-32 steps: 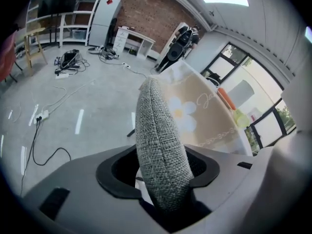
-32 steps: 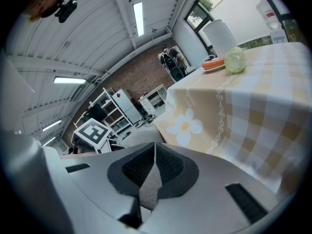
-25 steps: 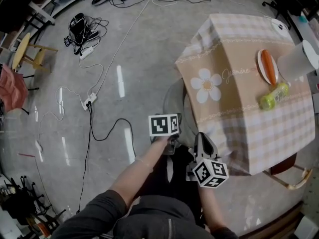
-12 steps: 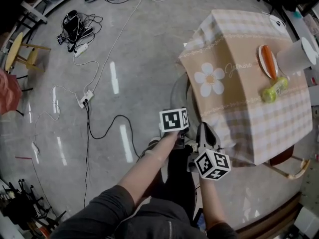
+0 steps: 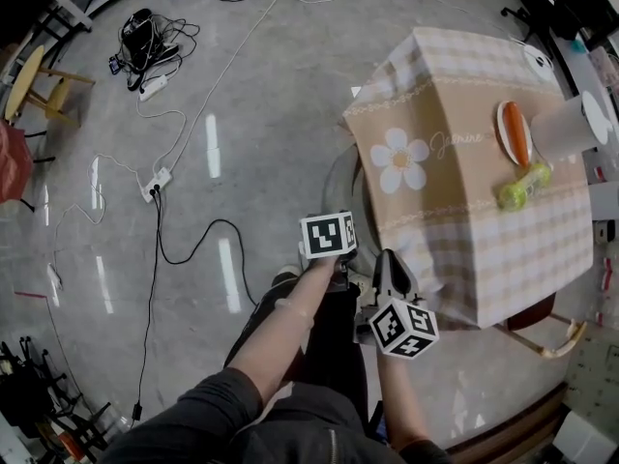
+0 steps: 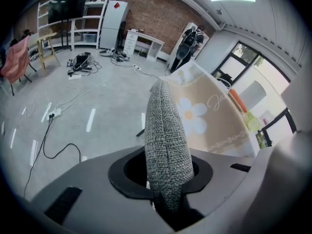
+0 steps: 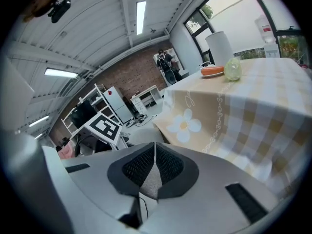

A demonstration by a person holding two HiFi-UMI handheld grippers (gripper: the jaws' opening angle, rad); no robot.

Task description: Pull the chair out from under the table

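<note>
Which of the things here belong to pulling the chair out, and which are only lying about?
For the job: chair; table with the checked cloth.
Lying about: power strip and cable bundle on the floor; plate; white roll; wooden stool.

Dark grey sleeves point(image 5: 198, 406), black-white marker cubes point(image 5: 327, 235)

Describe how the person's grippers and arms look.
Both the left gripper and the right gripper have smooth grey bodies with black fingers, mesh-textured on the right one. Each carries a white cube printed with black square markers. The person wears dark grey sleeves that leave the forearms bare.
</note>
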